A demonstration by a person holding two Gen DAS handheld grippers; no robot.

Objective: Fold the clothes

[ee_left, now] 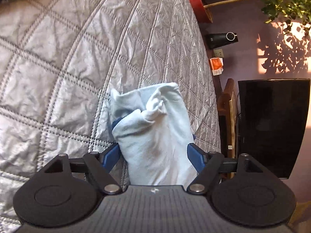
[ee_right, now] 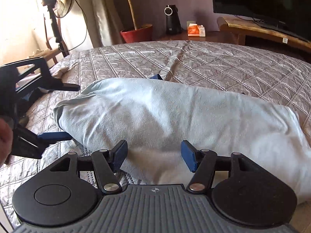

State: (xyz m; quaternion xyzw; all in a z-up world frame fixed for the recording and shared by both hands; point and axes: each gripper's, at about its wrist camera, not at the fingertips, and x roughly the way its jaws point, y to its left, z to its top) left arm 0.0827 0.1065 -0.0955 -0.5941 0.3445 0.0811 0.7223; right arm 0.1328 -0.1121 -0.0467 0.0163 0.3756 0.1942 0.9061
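A light blue garment (ee_right: 165,112) lies folded in a long bundle across the bed. In the left wrist view its bunched end (ee_left: 153,128) sits between the blue fingers (ee_left: 111,155) of my left gripper (ee_left: 153,149), whose jaws stand wide. The right wrist view shows the left gripper (ee_right: 73,110) at the bundle's left end, upper finger clear of the cloth, lower one beside it. My right gripper (ee_right: 154,153) is open over the garment's near edge, pads apart with cloth lying between them. A dark blue scrap (ee_right: 156,76) peeks out behind the bundle.
The silver quilted bedspread (ee_right: 213,64) covers the bed. Beyond its far edge are a red plant pot (ee_right: 137,33), a black speaker (ee_right: 172,19), an orange box (ee_right: 195,30), a TV (ee_right: 262,3) on a wooden stand, and a fan (ee_right: 62,2). A hand (ee_right: 3,136) shows at the left edge.
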